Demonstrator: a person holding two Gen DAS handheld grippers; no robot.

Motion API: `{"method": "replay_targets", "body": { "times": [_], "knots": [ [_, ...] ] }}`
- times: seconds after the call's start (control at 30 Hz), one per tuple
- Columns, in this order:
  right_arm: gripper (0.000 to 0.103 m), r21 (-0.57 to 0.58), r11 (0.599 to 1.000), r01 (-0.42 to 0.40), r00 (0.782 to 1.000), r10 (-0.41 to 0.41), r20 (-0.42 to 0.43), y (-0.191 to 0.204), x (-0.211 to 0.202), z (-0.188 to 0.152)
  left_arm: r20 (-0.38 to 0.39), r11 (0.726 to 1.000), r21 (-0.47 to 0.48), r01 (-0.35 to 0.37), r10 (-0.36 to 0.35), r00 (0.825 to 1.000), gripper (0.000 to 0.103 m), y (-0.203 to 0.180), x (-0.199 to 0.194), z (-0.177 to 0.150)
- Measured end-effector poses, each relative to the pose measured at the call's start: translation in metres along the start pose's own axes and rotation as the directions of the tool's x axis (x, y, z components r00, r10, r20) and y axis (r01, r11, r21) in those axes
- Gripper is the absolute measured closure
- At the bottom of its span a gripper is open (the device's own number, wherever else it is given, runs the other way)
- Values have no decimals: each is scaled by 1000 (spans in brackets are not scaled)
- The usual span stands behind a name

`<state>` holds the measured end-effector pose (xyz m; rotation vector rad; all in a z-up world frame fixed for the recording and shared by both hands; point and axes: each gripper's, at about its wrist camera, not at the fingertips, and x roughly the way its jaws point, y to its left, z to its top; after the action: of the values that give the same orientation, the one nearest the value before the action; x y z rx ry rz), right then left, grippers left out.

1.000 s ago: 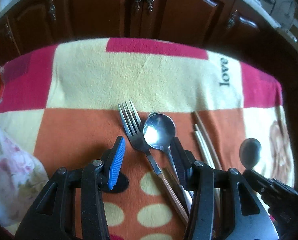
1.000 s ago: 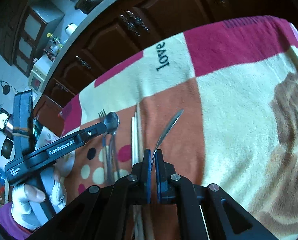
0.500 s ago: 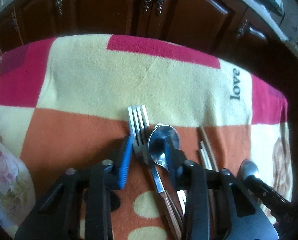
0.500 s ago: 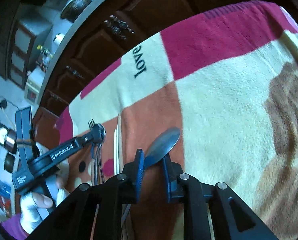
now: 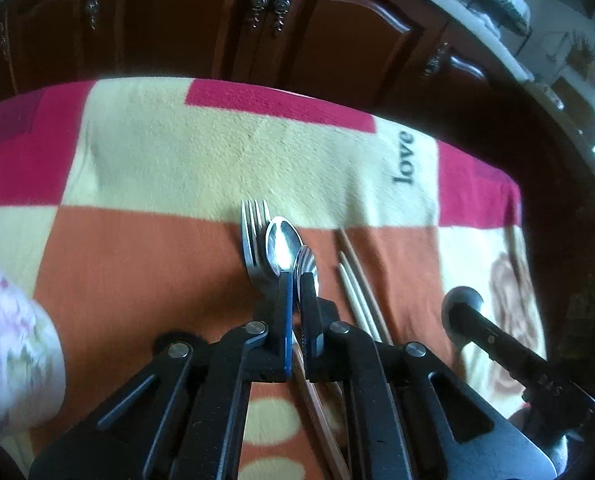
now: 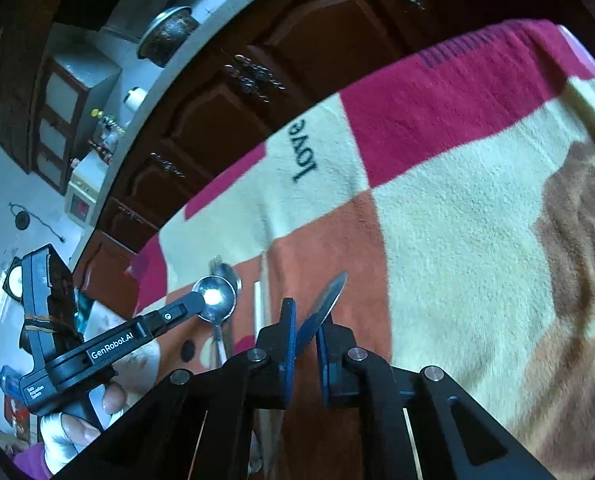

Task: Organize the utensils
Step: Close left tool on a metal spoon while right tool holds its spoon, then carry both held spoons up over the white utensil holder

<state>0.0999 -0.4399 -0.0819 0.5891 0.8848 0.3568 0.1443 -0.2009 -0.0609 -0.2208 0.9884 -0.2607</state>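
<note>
Now, on my left wrist view, the left gripper has just clamped its jaws onto the neck of a spoon, whose bowl juts beyond the fingertips, over the fork on the patchwork blanket. Chopsticks lie just right of that fork. On my right wrist view, the right gripper, jaws just narrowed, pinches a second spoon edge-on, right of the chopsticks.

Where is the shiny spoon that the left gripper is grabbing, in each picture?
Left wrist view: the spoon is at centre, just beyond the left gripper.
Right wrist view: it is at lower left, at that gripper's tip.
Shared landmark: the word "love" on the blanket.
</note>
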Motion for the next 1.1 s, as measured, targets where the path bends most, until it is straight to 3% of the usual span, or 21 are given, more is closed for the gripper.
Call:
{"method": "replay_targets", "body": {
  "times": [0.43, 0.83, 1.1],
  "knots": [
    [99, -80, 996, -27, 999, 29, 27, 38, -44, -20, 27, 994, 54, 90, -92, 995, 102, -18, -66, -31],
    [101, -198, 978, -61, 994, 78, 79, 108, -80, -23, 137, 991, 46, 127, -133, 982, 102, 9, -155, -32],
    [102, -261, 964, -54, 995, 73, 64, 146, -75, -29, 205, 993, 9, 115, -115, 972, 102, 38, -195, -36]
  ]
}}
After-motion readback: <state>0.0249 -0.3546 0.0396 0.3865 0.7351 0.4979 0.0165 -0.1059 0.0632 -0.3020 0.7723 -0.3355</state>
